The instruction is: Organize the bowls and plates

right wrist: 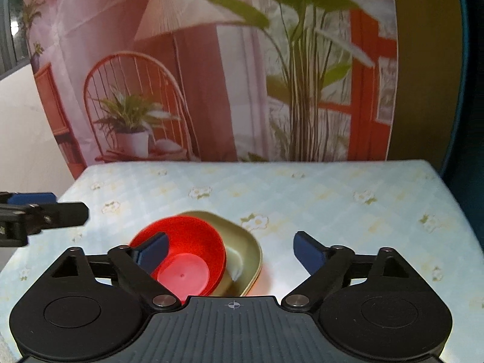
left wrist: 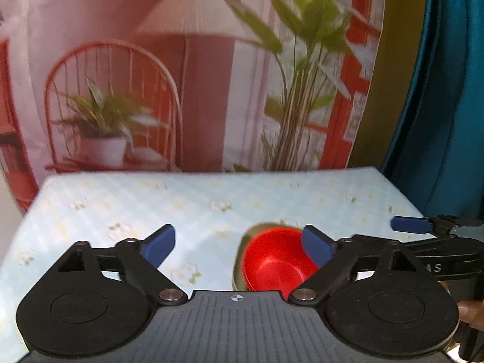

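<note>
Both grippers above the table [right wrist: 332, 193], jaws spread wide, nothing held. Left gripper [left wrist: 239, 246]: blue pads apart, bare tablecloth between them on its left side, red bowl [left wrist: 273, 264] showing just inside its right pad. Right gripper [right wrist: 230, 251]: pads apart, its left pad overlapping the red bowl in view, contact not clear.

Red bowl [right wrist: 187, 257] sits nested in a shallow olive-green dish [right wrist: 245, 242] with rounded corners, near the front middle of the table. Something pale lies inside the dish beside the bowl, can't tell what.

The left gripper's tip pokes in at the left edge of the right wrist view; the right gripper's tip shows at the right edge of the left wrist view.

Surroundings: pale blue floral tablecloth, printed backdrop [right wrist: 211, 75] with lamp, chair and plants right behind the table, teal fabric [left wrist: 438, 106] at the right. Rest of the tabletop bare.
</note>
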### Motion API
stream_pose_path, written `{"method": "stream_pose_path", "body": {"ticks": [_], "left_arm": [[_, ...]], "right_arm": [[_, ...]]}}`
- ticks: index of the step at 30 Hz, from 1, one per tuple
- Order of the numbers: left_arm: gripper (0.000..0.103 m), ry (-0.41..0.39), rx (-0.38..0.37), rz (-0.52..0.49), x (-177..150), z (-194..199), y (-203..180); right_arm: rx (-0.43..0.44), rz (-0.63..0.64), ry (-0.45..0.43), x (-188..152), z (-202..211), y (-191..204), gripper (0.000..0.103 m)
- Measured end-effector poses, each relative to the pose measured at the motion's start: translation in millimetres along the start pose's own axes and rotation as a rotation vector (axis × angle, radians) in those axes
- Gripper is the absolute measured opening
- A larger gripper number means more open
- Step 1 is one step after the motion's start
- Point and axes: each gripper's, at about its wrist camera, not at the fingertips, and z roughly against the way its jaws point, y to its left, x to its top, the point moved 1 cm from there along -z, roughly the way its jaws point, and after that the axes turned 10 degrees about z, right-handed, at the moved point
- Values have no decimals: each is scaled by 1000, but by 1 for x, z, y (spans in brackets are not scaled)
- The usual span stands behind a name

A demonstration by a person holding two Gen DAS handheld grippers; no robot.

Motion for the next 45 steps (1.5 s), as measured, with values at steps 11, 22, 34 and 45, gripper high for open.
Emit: {"method": "stream_pose_path", "body": {"ticks": [11, 22, 34, 45], "left_arm": [[103, -94, 50, 4, 5, 58, -1], [103, -177, 100, 33, 11, 121, -5], [103, -285, 181, 10, 7, 162, -15], [103, -280, 210, -13, 1, 165, -17]], "right_arm": [[-21, 35, -83, 14, 58, 15, 103], [-123, 96, -220, 26, 128, 40, 103], [-90, 12, -262, 20, 177, 31, 103], [-112, 24, -248, 14, 182, 38, 103]]}}
